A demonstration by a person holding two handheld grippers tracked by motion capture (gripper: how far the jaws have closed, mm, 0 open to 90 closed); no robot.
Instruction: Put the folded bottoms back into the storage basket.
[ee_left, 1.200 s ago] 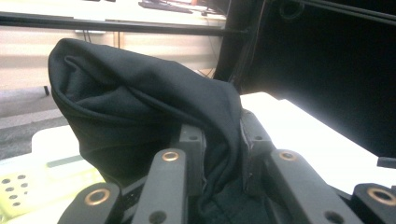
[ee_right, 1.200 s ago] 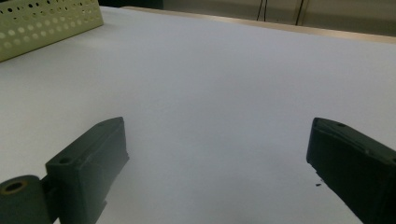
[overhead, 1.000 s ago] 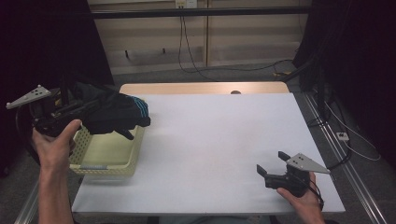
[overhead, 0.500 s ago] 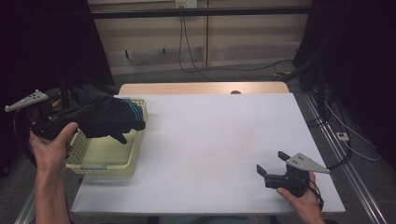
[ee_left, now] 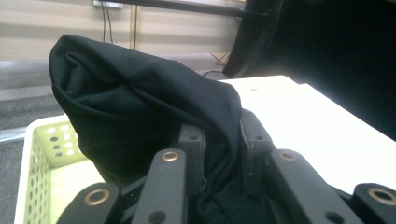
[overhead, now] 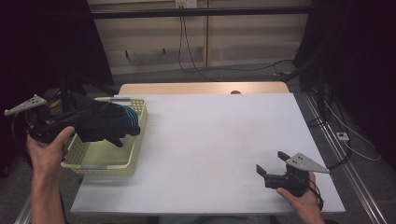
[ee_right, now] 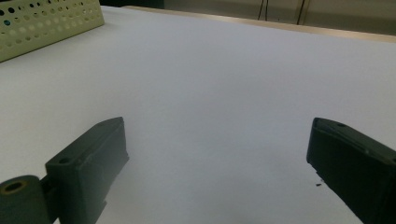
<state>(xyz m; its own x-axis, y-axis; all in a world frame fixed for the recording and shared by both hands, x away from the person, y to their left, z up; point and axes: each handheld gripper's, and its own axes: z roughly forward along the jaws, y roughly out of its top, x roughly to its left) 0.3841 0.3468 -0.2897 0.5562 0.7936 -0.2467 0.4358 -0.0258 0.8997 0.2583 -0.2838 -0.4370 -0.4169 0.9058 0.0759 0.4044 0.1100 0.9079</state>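
On the white table, the left tool clamps a black garment above the yellow basket; the right tool rests apart.

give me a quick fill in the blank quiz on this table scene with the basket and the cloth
1. The left hand-held gripper is shut on a bundle of ____ cloth.
2. The cloth hangs over a pale yellow perforated plastic ____.
3. The right hand-held gripper rests on the white table with its jaws ____.

Missing words: black; basket; open
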